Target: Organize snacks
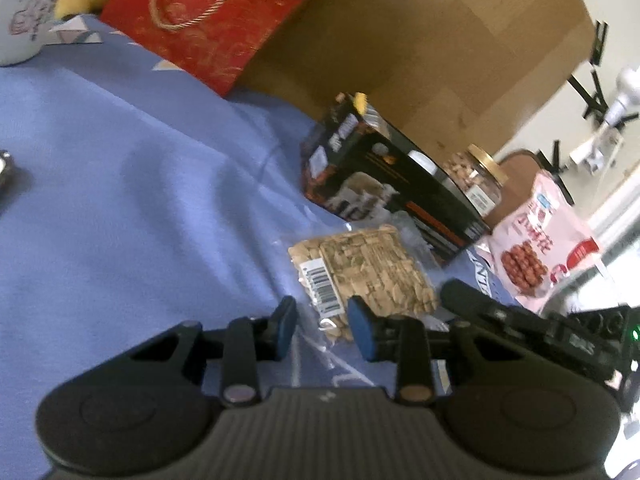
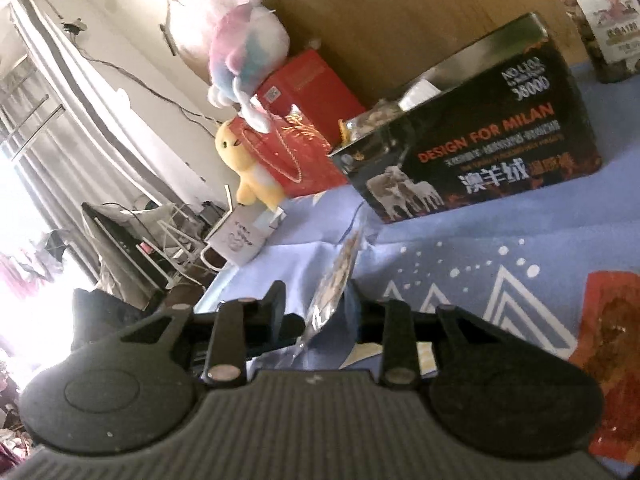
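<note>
Blue tablecloth [image 1: 120,200], seed packet [image 1: 362,276], black box [image 1: 384,184] behind

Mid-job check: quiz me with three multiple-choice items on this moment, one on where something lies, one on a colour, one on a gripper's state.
1. Where does the clear seed packet lie?
A. on the blue cloth in front of the black box
B. inside the red gift bag
C. on top of the glass jar

2. What colour is the jar's lid?
A. green
B. gold
C. white

3. How does the left gripper stand?
A. shut on the pink bag
B. shut with nothing in it
C. open, fingers apart near the packet's corner

Key: 1 A, it lies flat on the blue cloth beside the black box. 2 B, the lid shows gold. 3 C, a clear gap separates its fingers.
</note>
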Available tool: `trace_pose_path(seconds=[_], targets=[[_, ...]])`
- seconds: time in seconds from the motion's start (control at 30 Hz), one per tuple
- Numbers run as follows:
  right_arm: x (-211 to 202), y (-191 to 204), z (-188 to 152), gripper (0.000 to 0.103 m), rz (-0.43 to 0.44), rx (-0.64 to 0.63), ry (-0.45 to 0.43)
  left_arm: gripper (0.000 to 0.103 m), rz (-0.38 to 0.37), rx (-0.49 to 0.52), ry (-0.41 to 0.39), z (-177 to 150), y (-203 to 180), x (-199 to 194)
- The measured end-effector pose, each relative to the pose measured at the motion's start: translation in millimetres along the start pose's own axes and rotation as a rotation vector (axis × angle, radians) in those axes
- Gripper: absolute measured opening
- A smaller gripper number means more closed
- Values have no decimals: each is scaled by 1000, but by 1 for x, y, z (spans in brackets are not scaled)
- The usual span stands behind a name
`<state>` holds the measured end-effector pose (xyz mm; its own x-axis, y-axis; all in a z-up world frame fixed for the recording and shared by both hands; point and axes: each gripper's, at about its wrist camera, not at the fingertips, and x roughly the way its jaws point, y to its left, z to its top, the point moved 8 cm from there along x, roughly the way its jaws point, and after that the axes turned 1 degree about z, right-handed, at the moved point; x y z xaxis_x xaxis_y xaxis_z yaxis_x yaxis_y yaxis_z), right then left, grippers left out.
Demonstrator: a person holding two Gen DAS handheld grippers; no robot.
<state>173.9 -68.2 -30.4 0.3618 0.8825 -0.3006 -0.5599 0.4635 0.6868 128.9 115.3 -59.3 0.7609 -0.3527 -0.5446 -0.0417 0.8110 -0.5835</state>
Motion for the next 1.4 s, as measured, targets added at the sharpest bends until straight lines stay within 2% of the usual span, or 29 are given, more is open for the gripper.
trace_pose_path(seconds=[0.17,0.23,0.33,0.4,0.53,0.67,0.83,0.93,1.0,1.2,1.33,1.4], targets=[[20,-15,-6,35,-119,29,77,28,12,68,-26,-3,-8,2],[24,-14,-7,33,-135,21,84,28,5,63,-27,-3,-7,2],[27,-13,-8,24,-148,20,84,30,-12,39,-21,-1,-3,2],[26,-16,-10,18,-124,77,81,33,-33,10,-6,0,-1,1],[17,-28,-12,13,-45,265,66,47,-97,-111,4,5,13,-6],[6,-36,-11,12,47,437,34,53,-127,-156,21,6,15,-7],[-6,-35,-7,11,142,532,6,55,-190,-182,75,1,-1,4],[-14,-30,-3,11,166,531,-11,46,-235,-181,111,0,-17,14],[-18,-28,4,11,166,522,-31,46,-238,-155,116,8,-29,19],[-43,-21,57,11,145,428,-154,46,-250,-20,51,66,-80,27],[-41,-21,96,12,29,329,-209,46,-190,60,10,114,-108,55],[-31,-22,114,22,-87,245,-220,47,-147,70,0,136,-116,75]])
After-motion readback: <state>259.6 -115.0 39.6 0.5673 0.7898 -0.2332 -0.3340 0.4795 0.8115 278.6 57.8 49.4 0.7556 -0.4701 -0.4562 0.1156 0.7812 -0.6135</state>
